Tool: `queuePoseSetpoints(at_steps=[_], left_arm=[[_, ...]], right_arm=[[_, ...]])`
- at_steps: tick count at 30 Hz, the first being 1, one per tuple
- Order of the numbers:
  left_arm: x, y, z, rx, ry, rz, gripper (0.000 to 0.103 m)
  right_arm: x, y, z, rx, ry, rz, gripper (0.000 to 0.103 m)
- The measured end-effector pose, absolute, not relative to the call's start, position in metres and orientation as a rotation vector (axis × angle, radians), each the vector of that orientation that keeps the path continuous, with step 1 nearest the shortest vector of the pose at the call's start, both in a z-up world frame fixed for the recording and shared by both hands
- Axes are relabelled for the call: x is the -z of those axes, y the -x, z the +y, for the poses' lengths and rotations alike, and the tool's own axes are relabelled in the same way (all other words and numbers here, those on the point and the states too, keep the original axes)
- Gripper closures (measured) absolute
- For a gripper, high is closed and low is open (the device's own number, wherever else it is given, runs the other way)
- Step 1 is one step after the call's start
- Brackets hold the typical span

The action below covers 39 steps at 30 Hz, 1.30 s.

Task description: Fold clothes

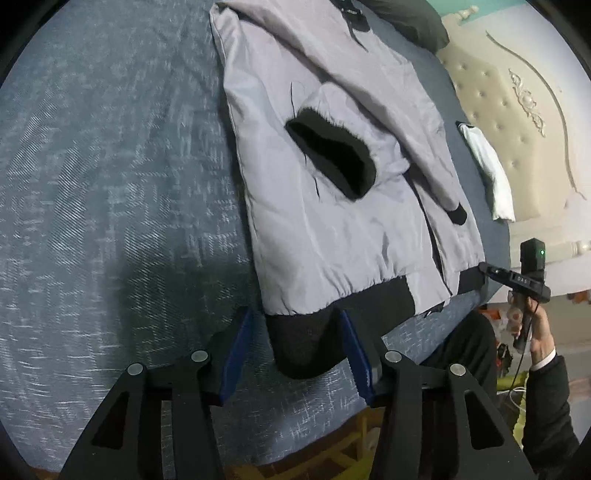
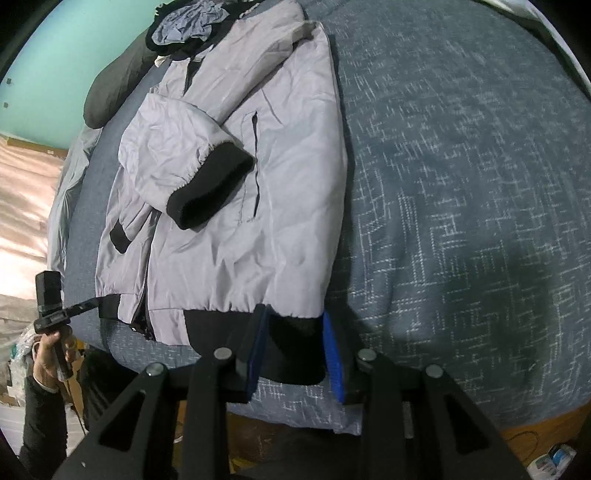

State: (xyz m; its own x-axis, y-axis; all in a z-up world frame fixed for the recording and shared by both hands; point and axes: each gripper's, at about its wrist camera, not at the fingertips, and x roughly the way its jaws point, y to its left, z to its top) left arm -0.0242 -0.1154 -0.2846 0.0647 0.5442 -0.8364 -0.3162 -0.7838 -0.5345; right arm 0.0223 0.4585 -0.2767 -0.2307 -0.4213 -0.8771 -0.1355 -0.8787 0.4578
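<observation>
Both units point steeply down at the near edge of the bed [image 1: 110, 184]. The left hand-held gripper [image 1: 295, 350] has its jaws apart, straddling the black hem [image 1: 303, 343] of the grey jacket [image 1: 332, 229]; the pads do not press it. The right hand-held gripper [image 2: 295, 347] straddles the hem's other corner, jaws also apart. The jacket lies flat on the bed with both sleeves folded across the front. Beyond it are a dark pillow [image 1: 410, 22] and a white cloth [image 1: 487, 173]. The jacket's collar is hard to make out.
</observation>
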Motion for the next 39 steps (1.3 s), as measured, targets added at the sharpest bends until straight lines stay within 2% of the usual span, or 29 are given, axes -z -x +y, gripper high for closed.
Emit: queuePoseSetpoints(at_steps=[2,4,5,12,21,24,36,38,39], left_arm=[[0.285,0.022,-0.111,-1.790,1.726,-0.207,0.061],[0.283,0.021,-0.108,-1.785,1.719,-0.191,0.071],[0.282,0.021,-0.108,-1.781,1.714,-0.189,0.072],[0.286,0.023,-0.109,-1.764,1.728,-0.187,0.073],[0.294,0.027,-0.119,-1.701,1.768,-0.271,0.070],[0.296,0.029,-0.121,-1.701,1.769,-0.257,0.070],[0.289,0.033,-0.112,-1.736,1.754,-0.238,0.071],[0.285,0.032,-0.109,-1.754,1.742,-0.197,0.077],[0.281,0.033,-0.108,-1.763,1.733,-0.191,0.084]], right_arm=[[0.277,-0.022,0.458,2.227,-1.818,-0.676,0.074],[0.275,-0.023,0.455,2.223,-1.809,-0.670,0.073],[0.274,-0.023,0.453,2.217,-1.802,-0.663,0.072],[0.277,-0.019,0.450,2.203,-1.813,-0.652,0.071],[0.286,-0.019,0.445,2.192,-1.814,-0.644,0.071],[0.281,-0.019,0.444,2.197,-1.786,-0.639,0.075],[0.293,-0.016,0.442,2.191,-1.824,-0.634,0.073],[0.290,-0.016,0.438,2.208,-1.817,-0.596,0.076],[0.288,-0.016,0.436,2.215,-1.812,-0.578,0.082]])
